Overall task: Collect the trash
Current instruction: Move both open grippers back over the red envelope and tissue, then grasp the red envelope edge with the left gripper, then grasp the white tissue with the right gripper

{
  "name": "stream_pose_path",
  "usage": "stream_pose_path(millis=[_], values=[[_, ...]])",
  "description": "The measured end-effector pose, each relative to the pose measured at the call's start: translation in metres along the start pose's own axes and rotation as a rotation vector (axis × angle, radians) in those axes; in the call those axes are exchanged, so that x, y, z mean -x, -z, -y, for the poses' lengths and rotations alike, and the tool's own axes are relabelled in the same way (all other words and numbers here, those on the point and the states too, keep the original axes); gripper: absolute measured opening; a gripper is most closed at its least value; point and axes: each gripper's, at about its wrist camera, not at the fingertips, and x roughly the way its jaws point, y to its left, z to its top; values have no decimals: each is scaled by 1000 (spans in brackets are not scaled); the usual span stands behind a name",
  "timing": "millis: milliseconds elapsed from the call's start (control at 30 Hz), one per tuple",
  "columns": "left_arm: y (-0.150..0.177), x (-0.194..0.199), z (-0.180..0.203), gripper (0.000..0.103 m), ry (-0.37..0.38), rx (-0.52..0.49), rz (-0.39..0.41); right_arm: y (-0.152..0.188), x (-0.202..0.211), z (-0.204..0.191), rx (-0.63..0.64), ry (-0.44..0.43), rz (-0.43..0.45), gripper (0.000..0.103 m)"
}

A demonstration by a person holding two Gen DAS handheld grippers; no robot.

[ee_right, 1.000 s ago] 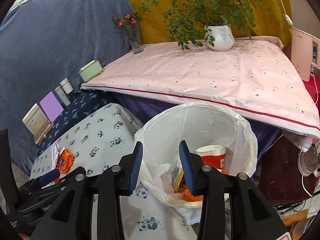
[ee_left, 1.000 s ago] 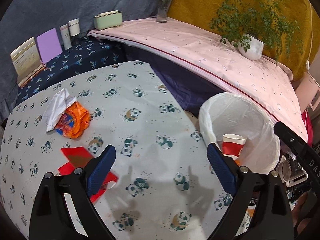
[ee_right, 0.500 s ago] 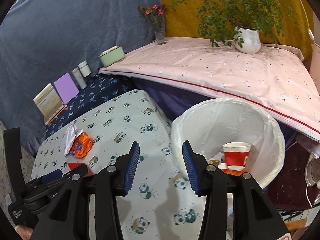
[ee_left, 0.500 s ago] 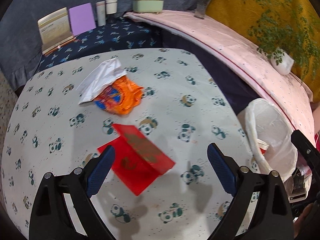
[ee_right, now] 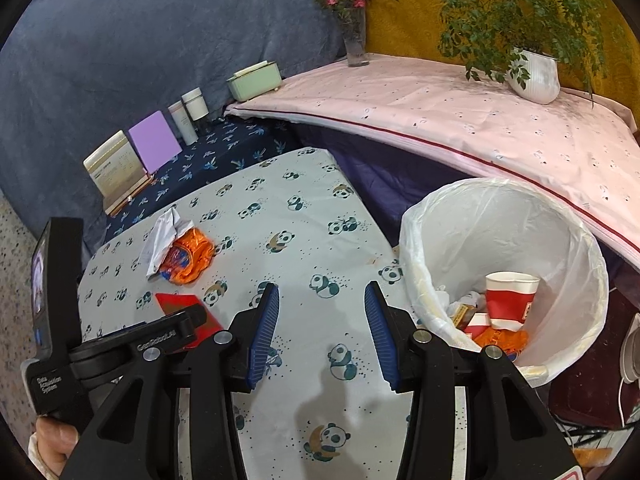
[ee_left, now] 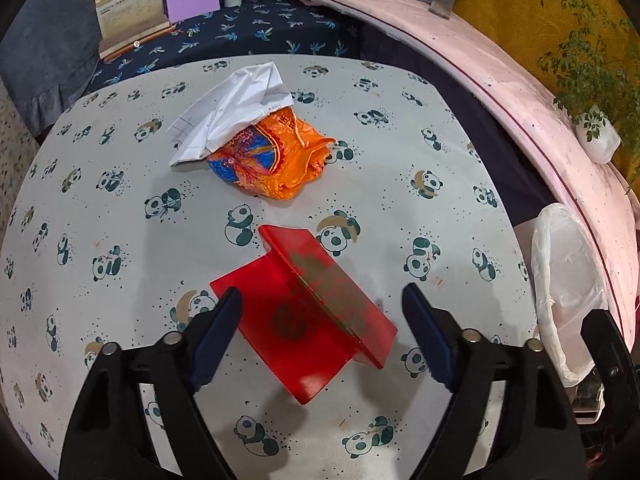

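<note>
**Both grippers empty over the panda counter**

The left hand-held gripper hangs spread wide over the red folded card on the counter. Farther off lie the orange wrapper and white paper, touching. The right hand-held gripper gapes empty, left of the lined trash bin.
</note>
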Motion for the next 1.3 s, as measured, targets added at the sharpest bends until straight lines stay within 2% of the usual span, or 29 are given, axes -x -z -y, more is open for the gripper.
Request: stream_pose_path(millis=[67,133,167,200,233,267,333,600,933,1300], values=[[0,-4,0,66,-1,-1,-17,0,-3,-3,5,-3,-7,44],[1,-8,0,50,6,-4,-35,1,-6,-6,10,-4,-13,44],[1,-10,-1,46,8,-8,-44,1,-7,-6,10,-5,-15,44],[1,-11,-2,33,15,-10,-52,1,-8,-8,12,-7,-18,44],[2,-12,-4,26,27,-10,-61,1,-10,-9,14,-9,-21,44],[3,-12,-6,25,37,-7,-62,1,-10,-11,15,-12,-23,44],[3,-8,-10,6,43,-8,-54,1,-13,-16,22,-18,-29,44],[-3,18,-49,3,49,31,7,-3,-29,-51,67,-68,-54,44],[-22,41,-117,3,-13,104,84,-19,-57,-120,150,-152,-74,44],[-54,40,-161,3,-43,139,137,-52,-113,-188,177,-214,-103,44]])
